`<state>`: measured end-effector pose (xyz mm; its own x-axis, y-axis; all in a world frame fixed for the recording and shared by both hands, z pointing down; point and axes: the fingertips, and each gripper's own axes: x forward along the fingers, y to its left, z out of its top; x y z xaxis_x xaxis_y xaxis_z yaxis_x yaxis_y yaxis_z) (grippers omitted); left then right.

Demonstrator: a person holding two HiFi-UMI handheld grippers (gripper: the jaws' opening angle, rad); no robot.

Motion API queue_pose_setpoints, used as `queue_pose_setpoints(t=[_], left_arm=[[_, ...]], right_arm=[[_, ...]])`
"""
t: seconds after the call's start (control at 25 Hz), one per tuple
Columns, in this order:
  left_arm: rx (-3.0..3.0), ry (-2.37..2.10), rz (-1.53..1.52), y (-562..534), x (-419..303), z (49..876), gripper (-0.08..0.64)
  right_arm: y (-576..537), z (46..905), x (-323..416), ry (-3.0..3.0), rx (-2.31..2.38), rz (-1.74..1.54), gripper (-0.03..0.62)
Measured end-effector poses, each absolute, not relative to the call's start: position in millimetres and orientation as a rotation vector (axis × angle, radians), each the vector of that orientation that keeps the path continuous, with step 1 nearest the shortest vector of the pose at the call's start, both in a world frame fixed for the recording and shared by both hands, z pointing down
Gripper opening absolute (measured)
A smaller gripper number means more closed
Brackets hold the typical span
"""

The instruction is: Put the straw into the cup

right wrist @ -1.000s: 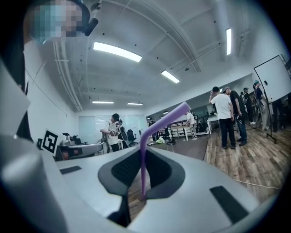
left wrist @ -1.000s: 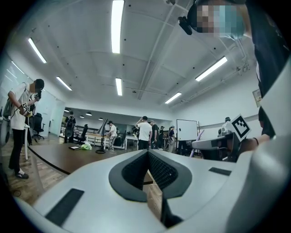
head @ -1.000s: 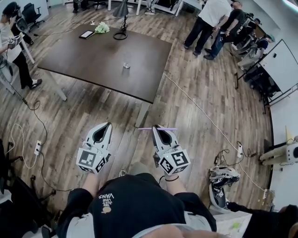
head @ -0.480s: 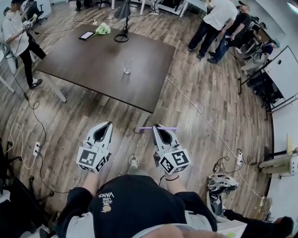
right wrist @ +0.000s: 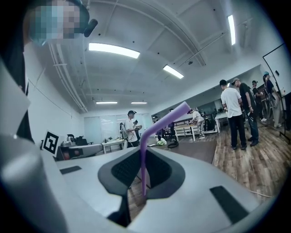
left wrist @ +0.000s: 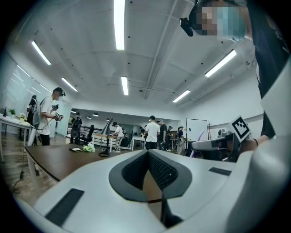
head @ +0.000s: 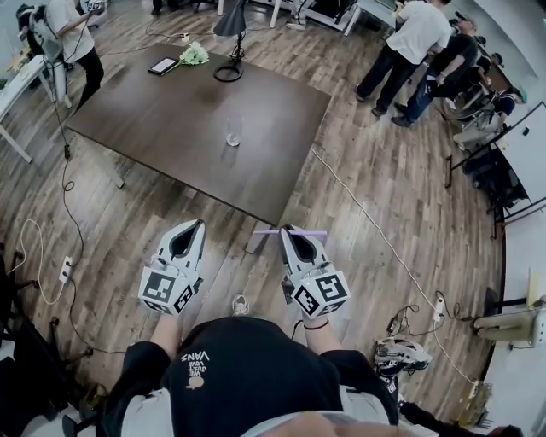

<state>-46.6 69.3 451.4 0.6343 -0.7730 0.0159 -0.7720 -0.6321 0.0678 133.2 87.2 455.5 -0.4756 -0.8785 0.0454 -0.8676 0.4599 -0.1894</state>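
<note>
A clear cup (head: 233, 131) stands upright near the middle of the dark brown table (head: 162, 111), well ahead of both grippers. My right gripper (head: 287, 230) is held level over the wood floor, short of the table's near corner, and is shut on a purple straw (head: 312, 233) that lies crosswise at its tips. In the right gripper view the straw (right wrist: 142, 157) rises between the pads and bends off to the right. My left gripper (head: 196, 224) is level beside it, shut and holding nothing; its pads (left wrist: 157, 169) meet at the tip.
A black desk lamp (head: 229, 34), a tablet (head: 162, 65) and a pale green bunch (head: 194, 54) sit at the table's far end. People stand at the upper right (head: 409, 47) and upper left (head: 72, 26). A white cable (head: 367, 220) crosses the floor; a power strip (head: 66, 270) lies at left.
The table and cup have drawn nearer in the head view as the person walks toward them. Both grippers keep their pose, with the straw still held crosswise.
</note>
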Motion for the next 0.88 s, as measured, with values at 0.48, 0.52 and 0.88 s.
queue_pose_setpoints(t=[0.48,0.52,0.88], left_arm=[[2.751,-1.38,-0.006,15,-42,455,0.008],[2.751,-1.377,-0.007,8,-44,456,0.008],[2.76,-1.332,-0.028,-52,-58,454,0.008]], right_arm=[[29,465,145,2.655,-1.543,-0.326,0.041],[22,466,143,2.652,-1.546,-0.326,0.041],[-36,460,127,2.627,-1.585,-0.315,0.041]])
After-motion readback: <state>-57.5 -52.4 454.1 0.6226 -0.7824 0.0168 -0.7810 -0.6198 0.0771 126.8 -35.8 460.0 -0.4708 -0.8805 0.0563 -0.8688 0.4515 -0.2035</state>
